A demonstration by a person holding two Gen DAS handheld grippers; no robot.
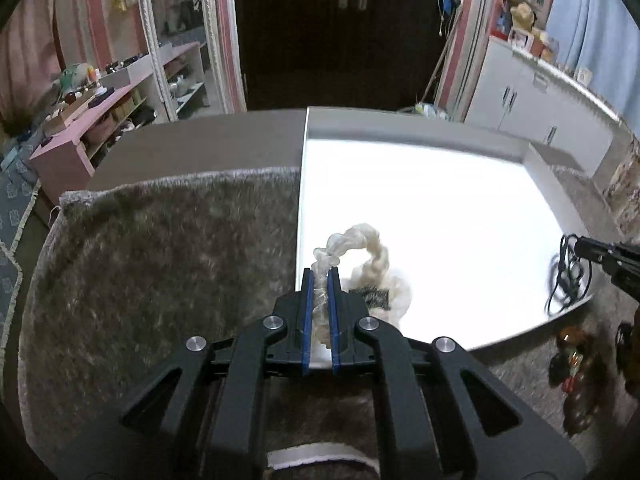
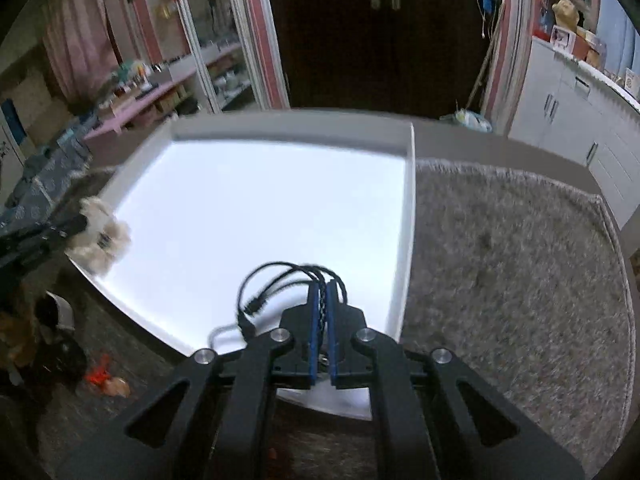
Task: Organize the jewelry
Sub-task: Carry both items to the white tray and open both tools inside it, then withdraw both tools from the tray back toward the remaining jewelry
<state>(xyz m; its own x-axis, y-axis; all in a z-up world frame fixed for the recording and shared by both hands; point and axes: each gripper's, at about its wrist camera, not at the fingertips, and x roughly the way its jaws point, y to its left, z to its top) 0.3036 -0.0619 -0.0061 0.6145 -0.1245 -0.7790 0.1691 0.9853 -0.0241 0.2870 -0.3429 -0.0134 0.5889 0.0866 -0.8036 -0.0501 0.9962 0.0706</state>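
Room: cluttered bedroom-ish space, dark double door (image 1: 352, 20) at the back, pink shelf unit (image 1: 100, 112) off to one side, white cabinets (image 1: 540, 108) on the other.
Surface: shaggy grey rug (image 1: 160, 248) with a shallow white rectangular tray (image 1: 400, 128) sitting on it, tray floor blown out bright.
Left gripper: black two-finger left gripper (image 1: 320, 276) with blue pads, jaws nearly together and pinching a cream ruffled fabric scrunchie (image 1: 360, 248).
Scrunchie: hangs over the tray's near left corner, one stretch runs lengthwise between the pads, the rest loops out ahead and curls back toward the right; it has a small dark tag on it.
Right gripper: matching black right gripper (image 2: 323, 286), jaws squeezed tight on a thin black braided cord necklace (image 2: 276, 280).
Necklace: over the tray's near right part, loops arc out left from the fingertips, clasp end dangling low.
Extras: dark and amber bead pieces (image 1: 576, 364) on the rug just beside the tray's near edge, too blurry to tell more.
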